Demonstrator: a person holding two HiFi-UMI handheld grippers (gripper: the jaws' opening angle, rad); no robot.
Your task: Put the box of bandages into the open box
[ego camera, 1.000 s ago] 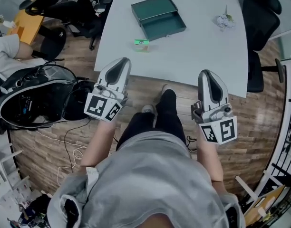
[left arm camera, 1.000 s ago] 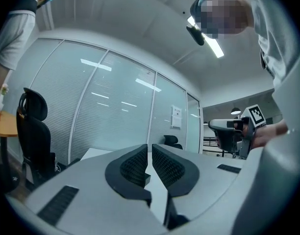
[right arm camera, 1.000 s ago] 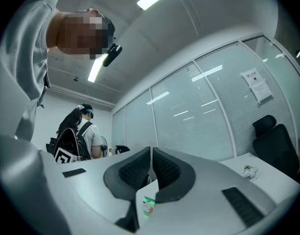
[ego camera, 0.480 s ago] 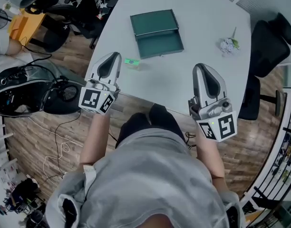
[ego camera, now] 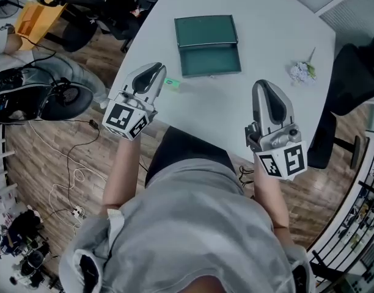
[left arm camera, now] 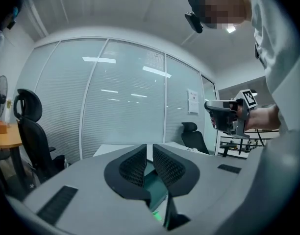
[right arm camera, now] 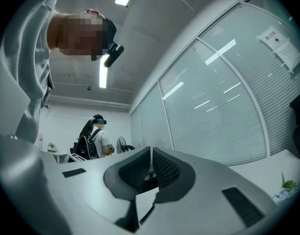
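Both my left gripper and right gripper have their jaws together, holding nothing. The bandage box lies on the table at seven o'clock from the open box, just beside my left tip. I judge it light, thin card that crushes easily, so I'd pinch its narrow sides gently.

two tools, one bandage box, one green box (open).
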